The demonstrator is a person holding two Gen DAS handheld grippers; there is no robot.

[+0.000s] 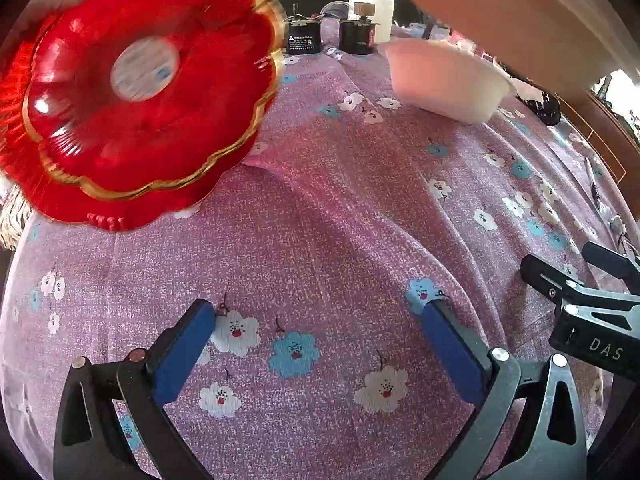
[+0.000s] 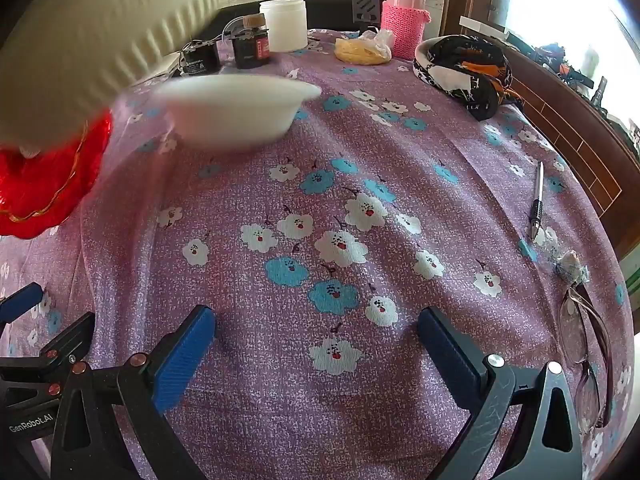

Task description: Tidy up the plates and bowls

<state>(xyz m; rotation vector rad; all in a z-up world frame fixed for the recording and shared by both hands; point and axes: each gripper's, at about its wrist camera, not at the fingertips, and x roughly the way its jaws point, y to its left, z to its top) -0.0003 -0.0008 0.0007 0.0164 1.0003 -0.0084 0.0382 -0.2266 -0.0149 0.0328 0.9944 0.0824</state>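
Both tongs, left (image 1: 320, 312) and right (image 2: 318, 318), gape wide, holding nothing, over flowery cloth (image 2: 340, 208). Far ahead: blurry red plate (image 1: 132, 92), white bowl (image 2: 236, 114).

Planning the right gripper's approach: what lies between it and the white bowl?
Only bare flowered tablecloth lies between the open right gripper and the white bowl; the right wrist view shows it.

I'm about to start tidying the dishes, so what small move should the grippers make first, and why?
Probably hold both back for a moment. The left gripper and right gripper are open and empty above the flowered cloth, while a sleeved arm is over the table and the red plate and white bowl look motion-blurred. Reaching now risks a collision.
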